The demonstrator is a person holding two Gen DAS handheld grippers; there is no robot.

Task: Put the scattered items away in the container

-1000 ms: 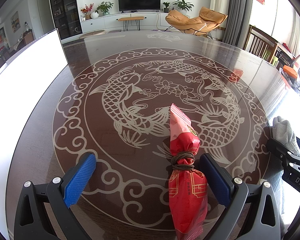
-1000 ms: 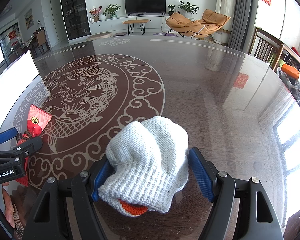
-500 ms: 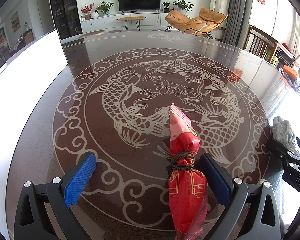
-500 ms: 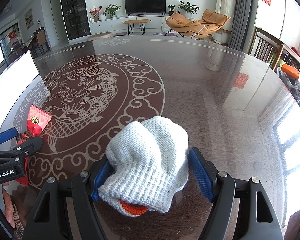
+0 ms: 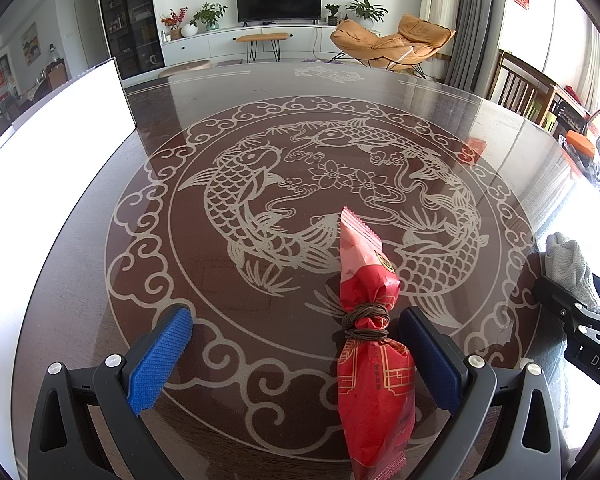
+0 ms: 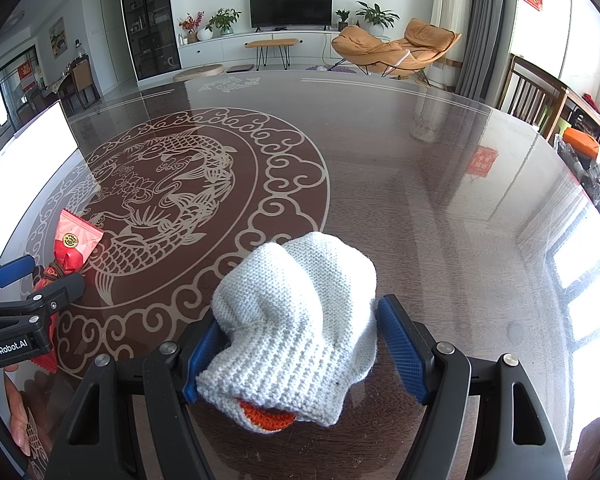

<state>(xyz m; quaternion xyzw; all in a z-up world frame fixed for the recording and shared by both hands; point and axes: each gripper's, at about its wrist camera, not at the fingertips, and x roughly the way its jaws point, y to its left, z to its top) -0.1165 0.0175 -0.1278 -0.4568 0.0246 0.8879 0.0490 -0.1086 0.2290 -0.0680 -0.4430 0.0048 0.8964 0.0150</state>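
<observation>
A red snack packet (image 5: 370, 344), tied round the middle with brown cord, lies on the table between the wide-open jaws of my left gripper (image 5: 296, 356), close to the right finger. A pale knitted glove (image 6: 296, 332) with an orange cuff lies between the open jaws of my right gripper (image 6: 304, 352), touching the left finger. The packet also shows at the left of the right wrist view (image 6: 74, 244), and the glove at the right of the left wrist view (image 5: 570, 268). A white container (image 5: 52, 140) stands at the table's left.
The dark round table (image 5: 300, 92) has a glass top with a carved fish pattern. Wooden chairs (image 6: 532, 92) stand at its far right edge. A living room with a TV and an orange lounge chair lies beyond.
</observation>
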